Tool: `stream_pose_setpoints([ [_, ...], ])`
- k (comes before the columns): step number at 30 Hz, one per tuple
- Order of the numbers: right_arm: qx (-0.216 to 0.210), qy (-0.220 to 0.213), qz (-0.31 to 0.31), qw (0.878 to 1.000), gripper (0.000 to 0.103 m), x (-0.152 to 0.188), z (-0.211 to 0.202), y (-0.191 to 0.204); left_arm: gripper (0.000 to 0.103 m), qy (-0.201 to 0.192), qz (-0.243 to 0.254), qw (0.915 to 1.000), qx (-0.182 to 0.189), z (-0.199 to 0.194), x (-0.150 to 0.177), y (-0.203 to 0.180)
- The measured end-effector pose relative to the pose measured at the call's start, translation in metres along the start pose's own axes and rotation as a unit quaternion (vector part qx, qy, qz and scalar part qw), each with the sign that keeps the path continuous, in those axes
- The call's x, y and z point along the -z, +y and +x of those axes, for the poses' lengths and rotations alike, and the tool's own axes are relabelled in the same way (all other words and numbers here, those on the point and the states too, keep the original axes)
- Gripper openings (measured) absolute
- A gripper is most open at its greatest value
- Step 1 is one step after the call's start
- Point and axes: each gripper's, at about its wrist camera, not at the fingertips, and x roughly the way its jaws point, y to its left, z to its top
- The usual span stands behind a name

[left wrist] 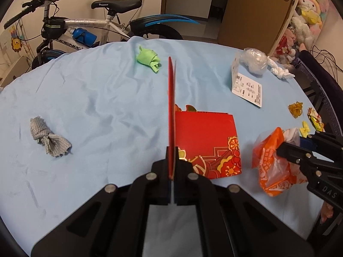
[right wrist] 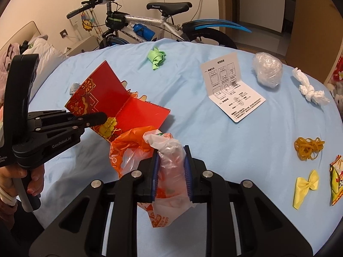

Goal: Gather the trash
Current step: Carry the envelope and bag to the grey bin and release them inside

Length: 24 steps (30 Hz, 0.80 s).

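My left gripper (left wrist: 172, 162) is clamped on one leaf of a folded red greeting card (right wrist: 120, 98), pinching its edge so that leaf stands upright while the other leaf lies flat on the blue tablecloth (left wrist: 96, 98). My right gripper (right wrist: 171, 171) is closed on the bunched neck of an orange and clear plastic bag (right wrist: 133, 150), which sits just beside the card's lower corner, its mouth facing the card.

I judge the card to be light and stiff: it keeps its fold and will not droop, but a hard squeeze could crease it and it may pivot in the jaws if I swing it fast. Holding it near the decorated corner, as I do now, gives control of the whole sheet. The bag is thin, soft and slippery; it collapses wherever I grip, so the mouth probably needs to be spread or held up for the card to slide in. A stiff corner could snag or tear the film.

The remaining trash is well apart across the cloth: a green crumpled cloth (left wrist: 148, 61) at the far side, a knotted grey rag (left wrist: 49, 140) to the left, a folded instruction leaflet (right wrist: 232, 90), a clear plastic wad (right wrist: 267, 70), a twisted white tissue (right wrist: 309, 88), rubber bands (right wrist: 308, 147), a yellow bow (right wrist: 305, 185) and a snack wrapper (right wrist: 336, 180) at the right edge.
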Motion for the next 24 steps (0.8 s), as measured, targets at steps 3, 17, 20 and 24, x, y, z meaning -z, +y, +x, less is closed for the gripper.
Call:
stream_pose_setpoints([
  [3,0.003,-0.004,0.003,1.0,0.019,0.002,-0.007,0.0,0.001,0.001,-0.001,1.0,-0.003,-0.006,0.003,-0.001],
  [17,-0.004,-0.033,-0.015,0.999,0.019,-0.007,-0.06,0.031,0.001,-0.036,-0.049,0.9976,-0.032,-0.093,0.025,0.024],
  [20,-0.016,-0.044,-0.034,0.998,0.019,-0.013,-0.073,0.054,0.001,-0.059,-0.067,0.9948,-0.048,-0.129,0.031,0.04],
  [24,-0.039,-0.059,-0.066,0.995,0.019,-0.021,-0.089,0.094,0.001,-0.084,-0.098,0.9886,-0.076,-0.178,0.044,0.068],
])
